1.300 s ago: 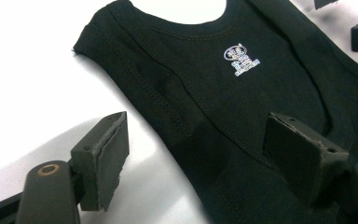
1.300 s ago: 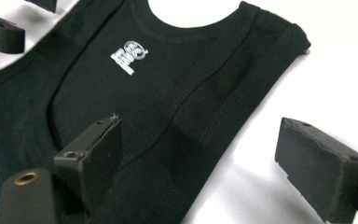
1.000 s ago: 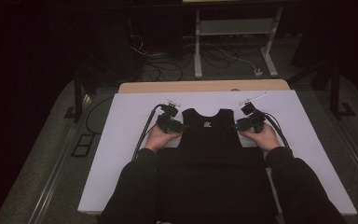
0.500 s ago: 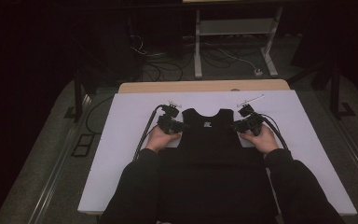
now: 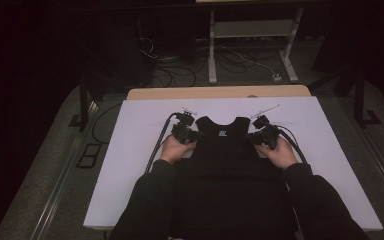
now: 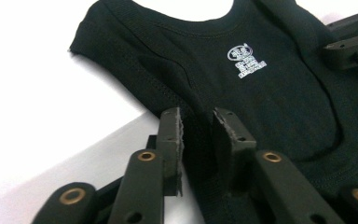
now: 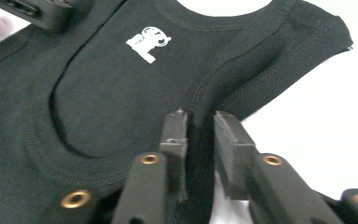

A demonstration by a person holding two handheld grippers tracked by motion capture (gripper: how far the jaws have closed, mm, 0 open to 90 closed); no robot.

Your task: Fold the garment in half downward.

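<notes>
A black sleeveless top (image 5: 222, 150) lies flat on the white table (image 5: 140, 150), neck away from the person, a small white print (image 6: 246, 58) below the neckline. My left gripper (image 5: 195, 134) sits at the top's left armhole. In the left gripper view my left gripper (image 6: 198, 116) has just been closing, with the armhole seam bunched between its pads. My right gripper (image 5: 248, 137) sits at the opposite armhole. In the right gripper view my right gripper (image 7: 200, 116) has also just been closing, and a raised fold of the hem fills its gap. The person's sleeves hide the top's lower part.
White table surface lies open on both sides of the top. A wooden tabletop (image 5: 220, 92) adjoins the far edge. Beyond it stand a white metal frame (image 5: 250, 30) and loose cables (image 5: 180, 65) on the dark floor. Each gripper's cable trails back along the table.
Both hands stay at the armholes. From above, the grippers and the top look unmoved.
</notes>
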